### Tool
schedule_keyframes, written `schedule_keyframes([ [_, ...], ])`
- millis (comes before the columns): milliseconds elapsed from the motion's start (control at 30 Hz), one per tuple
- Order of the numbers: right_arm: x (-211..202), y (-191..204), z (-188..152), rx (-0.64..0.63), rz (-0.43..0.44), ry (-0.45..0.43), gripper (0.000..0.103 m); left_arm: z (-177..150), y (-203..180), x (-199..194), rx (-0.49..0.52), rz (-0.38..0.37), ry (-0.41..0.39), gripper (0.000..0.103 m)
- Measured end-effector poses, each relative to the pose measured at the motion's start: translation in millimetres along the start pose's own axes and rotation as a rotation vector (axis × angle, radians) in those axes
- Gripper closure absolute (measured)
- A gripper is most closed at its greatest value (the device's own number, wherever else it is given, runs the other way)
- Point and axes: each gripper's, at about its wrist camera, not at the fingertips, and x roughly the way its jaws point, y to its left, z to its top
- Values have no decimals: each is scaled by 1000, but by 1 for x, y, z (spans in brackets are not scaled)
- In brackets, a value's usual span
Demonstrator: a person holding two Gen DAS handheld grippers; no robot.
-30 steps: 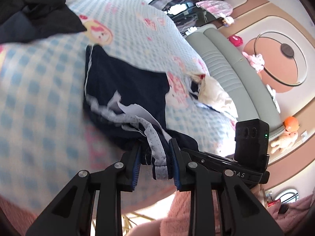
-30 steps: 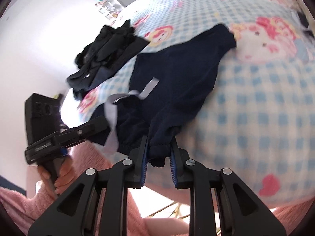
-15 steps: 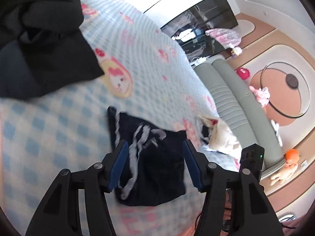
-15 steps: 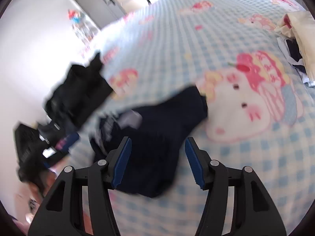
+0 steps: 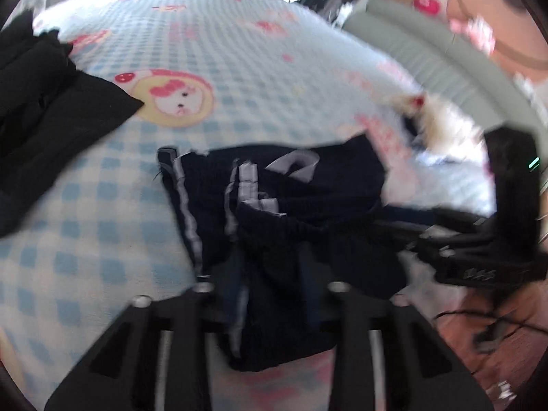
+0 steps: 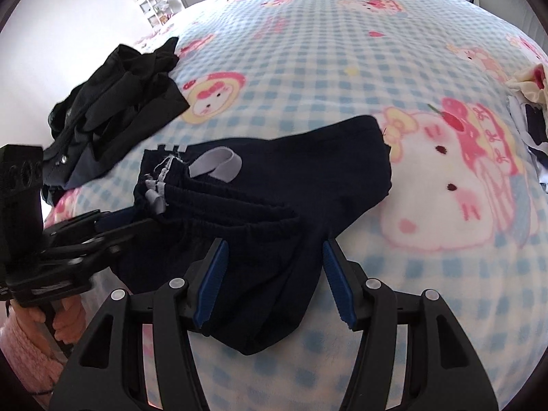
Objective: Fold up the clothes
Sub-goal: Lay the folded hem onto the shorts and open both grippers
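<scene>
Right wrist view shows the navy shorts (image 6: 274, 185) lying on the checked bedspread (image 6: 342, 68), straight ahead of the right gripper (image 6: 272, 274), whose fingers stand spread over the near edge and hold nothing. Left of it, the left gripper (image 5: 270, 294) is also spread, over the waistband side, though that view is blurred. The shorts look doubled over but rumpled, with a grey drawstring (image 6: 219, 166) loose on top. A black heap (image 6: 113, 99) further left lies unfolded, so folding seems left there.
</scene>
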Motion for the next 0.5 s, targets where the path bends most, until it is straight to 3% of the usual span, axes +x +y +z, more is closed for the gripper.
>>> schedule_keyframes([
  [133,-1,4,-2,-29,19,14,45,1,1,9,31,34,51,77],
  [267,10,7,0,-57,56,60,37,3,1,16,37,55,81,57],
  [333,18,8,3,-65,59,80,42,4,0,21,48,79,111,64],
  [367,20,9,4,-66,55,83,47,5,-2,26,63,107,142,78],
  [400,19,9,5,-65,49,75,56,7,-5,27,72,113,146,80],
  [500,10,11,5,-66,26,31,69,11,-12,15,75,93,104,84],
])
